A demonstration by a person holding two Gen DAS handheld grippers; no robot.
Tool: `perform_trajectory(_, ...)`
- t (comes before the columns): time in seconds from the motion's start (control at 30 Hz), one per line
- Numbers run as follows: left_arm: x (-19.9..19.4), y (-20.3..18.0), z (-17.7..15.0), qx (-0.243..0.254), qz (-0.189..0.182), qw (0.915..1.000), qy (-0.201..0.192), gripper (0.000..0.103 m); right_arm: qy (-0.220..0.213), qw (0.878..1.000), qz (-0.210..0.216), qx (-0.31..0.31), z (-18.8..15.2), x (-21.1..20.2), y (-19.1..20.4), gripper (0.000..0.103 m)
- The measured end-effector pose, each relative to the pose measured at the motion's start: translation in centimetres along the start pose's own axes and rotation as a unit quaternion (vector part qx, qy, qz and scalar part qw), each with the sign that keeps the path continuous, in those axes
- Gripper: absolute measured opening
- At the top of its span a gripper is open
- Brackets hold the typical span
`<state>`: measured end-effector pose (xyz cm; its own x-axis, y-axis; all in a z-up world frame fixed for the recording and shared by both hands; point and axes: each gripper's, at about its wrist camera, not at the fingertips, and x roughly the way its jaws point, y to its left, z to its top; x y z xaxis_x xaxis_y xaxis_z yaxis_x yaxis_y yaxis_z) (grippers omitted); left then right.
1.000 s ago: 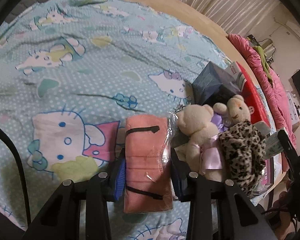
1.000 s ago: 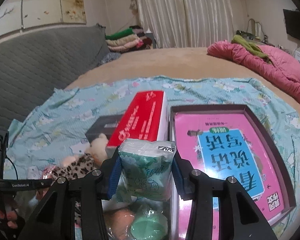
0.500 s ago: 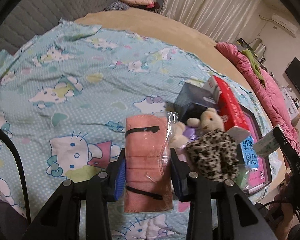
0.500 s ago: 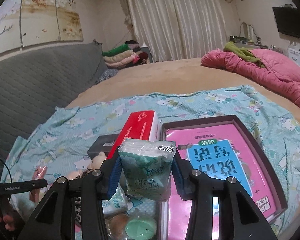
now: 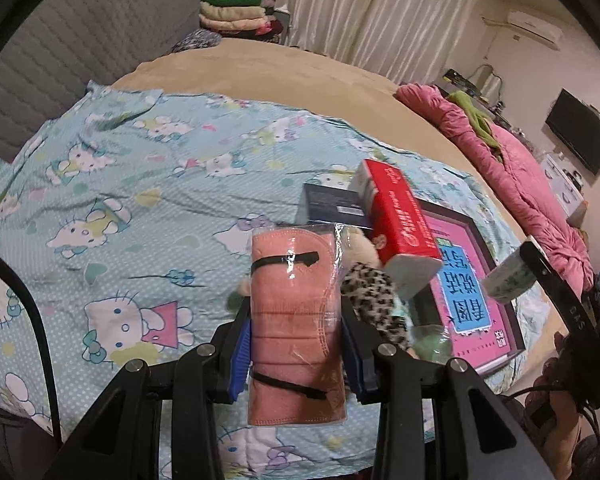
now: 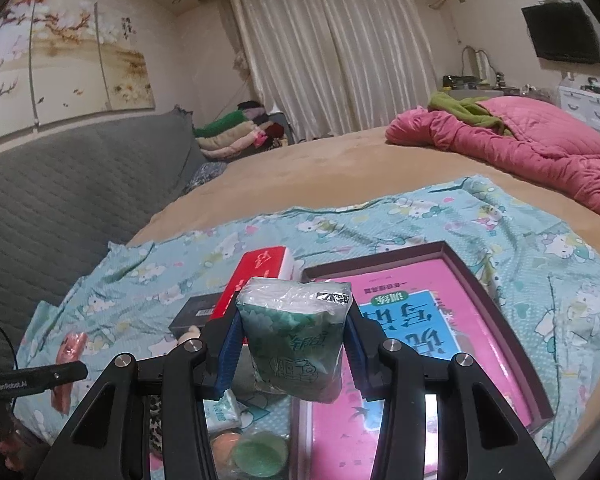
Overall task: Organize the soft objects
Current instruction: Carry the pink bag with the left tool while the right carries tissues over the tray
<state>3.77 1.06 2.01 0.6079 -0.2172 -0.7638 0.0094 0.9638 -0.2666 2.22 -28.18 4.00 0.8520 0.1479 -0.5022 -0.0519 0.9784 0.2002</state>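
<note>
Both grippers lifted off the bed; left gripper [image 5: 296, 344] clamps pink wrapped cloth [image 5: 296, 320], right gripper [image 6: 292, 354] clamps green tissue pack [image 6: 294, 340]. Leopard toy [image 5: 370, 296] half-hidden, left view only.

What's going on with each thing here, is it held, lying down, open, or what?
Left gripper: jaws shut on the pink wrapped cloth.
Pink wrapped cloth: held upright above the sheet.
Right gripper: jaws shut on the green tissue pack.
Green tissue pack: held up, sealed.
Red box: tilted, propped on other items.
Dark tray: lying open, pink book inside.
Curtains: drawn shut.
</note>
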Motion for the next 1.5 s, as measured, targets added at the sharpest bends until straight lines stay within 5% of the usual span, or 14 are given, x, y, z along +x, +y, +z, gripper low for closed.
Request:
perform_trajectory(0.53,-0.5,-7.3,0.3,0.069,-0.031,0.9971,0.001,0.039,-0.022,0.999,-0.015,0.042,0.7,-2.2,-3.2,0.047)
perform_trajectory(0.93,1.5,-14.8,-0.8,0.144,-0.059,0.9874,0.03,0.039,-0.015,0.992,-0.074,0.097,0.5,-3.4,-8.0,0.047)
perform_trajectory(1.17,4.6,-18.5,-1.9,0.182,-0.065,0.9789,0.065,0.039,0.013,0.985,-0.112,0.131,-0.3,-3.2,-11.2,0.047)
perform_trajectory(1.5,9.4,-22.6,-2.7,0.219,-0.07,0.9667,0.112,0.039,0.114,0.978,-0.14,0.107,-2.3,-0.2,-12.1,0.047)
